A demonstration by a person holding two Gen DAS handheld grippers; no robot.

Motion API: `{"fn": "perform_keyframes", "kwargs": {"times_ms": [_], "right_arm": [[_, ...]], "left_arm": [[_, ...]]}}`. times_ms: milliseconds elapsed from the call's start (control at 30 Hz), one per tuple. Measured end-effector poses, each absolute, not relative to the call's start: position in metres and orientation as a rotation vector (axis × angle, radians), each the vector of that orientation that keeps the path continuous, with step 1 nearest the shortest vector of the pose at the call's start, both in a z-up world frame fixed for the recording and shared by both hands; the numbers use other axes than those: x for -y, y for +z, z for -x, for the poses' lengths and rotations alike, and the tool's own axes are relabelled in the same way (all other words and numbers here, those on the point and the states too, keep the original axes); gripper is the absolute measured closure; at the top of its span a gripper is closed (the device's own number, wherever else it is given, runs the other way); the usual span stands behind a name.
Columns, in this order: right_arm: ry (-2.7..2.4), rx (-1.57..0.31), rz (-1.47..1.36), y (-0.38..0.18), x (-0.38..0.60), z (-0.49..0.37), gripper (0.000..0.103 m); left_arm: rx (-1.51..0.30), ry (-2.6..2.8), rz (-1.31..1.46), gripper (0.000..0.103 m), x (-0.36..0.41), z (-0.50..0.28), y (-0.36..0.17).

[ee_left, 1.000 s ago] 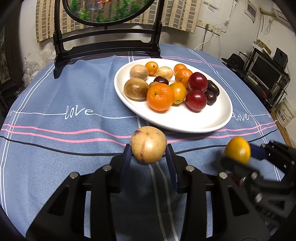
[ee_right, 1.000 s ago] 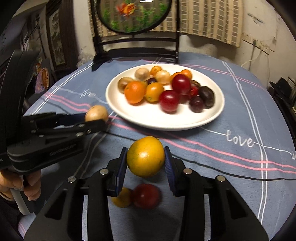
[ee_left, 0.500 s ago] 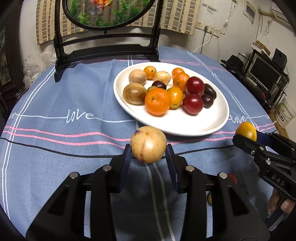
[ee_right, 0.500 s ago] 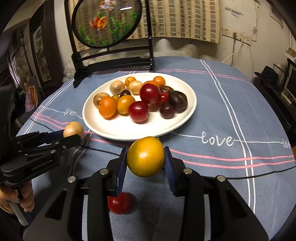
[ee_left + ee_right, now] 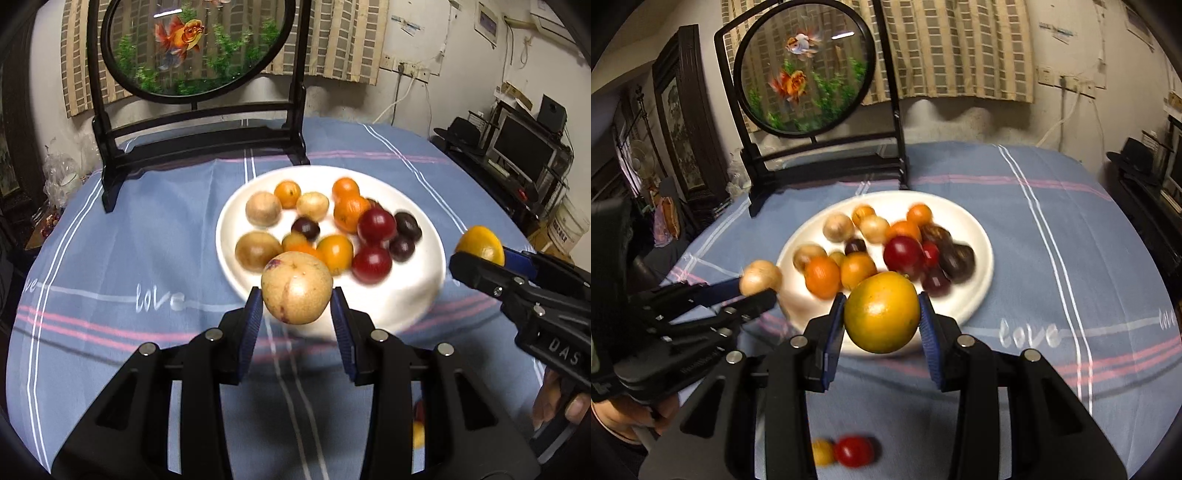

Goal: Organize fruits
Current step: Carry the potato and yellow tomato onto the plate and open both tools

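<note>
My left gripper is shut on a round tan fruit, held above the near rim of the white plate. The right gripper is shut on a yellow-orange fruit, also above the plate's near edge. On the plate lie several oranges, tan fruits, red plums and dark plums. In the left wrist view the right gripper shows at the right with its fruit. In the right wrist view the left gripper shows at the left with the tan fruit. A small yellow fruit and a red fruit lie on the cloth below.
A blue striped tablecloth covers the round table. A black-framed round goldfish screen stands behind the plate. Electronics on a stand sit past the table's right side. A person's hand holds the left gripper's handle.
Both grippers have risen and moved forward toward the plate, each still holding its fruit. The plate now sits closer under the fingertips, and the goldfish screen has come fully into view.
</note>
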State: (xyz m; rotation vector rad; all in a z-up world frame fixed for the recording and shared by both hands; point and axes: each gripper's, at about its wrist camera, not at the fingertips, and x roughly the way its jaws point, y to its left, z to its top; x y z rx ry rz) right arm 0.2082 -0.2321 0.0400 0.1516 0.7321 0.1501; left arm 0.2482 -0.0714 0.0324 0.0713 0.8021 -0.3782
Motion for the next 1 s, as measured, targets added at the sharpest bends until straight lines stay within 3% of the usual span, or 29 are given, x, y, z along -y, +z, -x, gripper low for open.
{"fn": "perform_keyframes", "kwargs": {"times_ms": [433,1000], "right_arm": [[0.169,-0.802,-0.240,0.024,0.224,-0.295,0.064],[0.076,-0.805,-0.140,0.015,0.218,-0.318,0.064]], "left_arm": [[-0.846,-0.337,-0.059,0.064,0.088,-0.319,0.020],[-0.875,-0.272,-0.084,0.064,0.092,-0.336,0.006]]}}
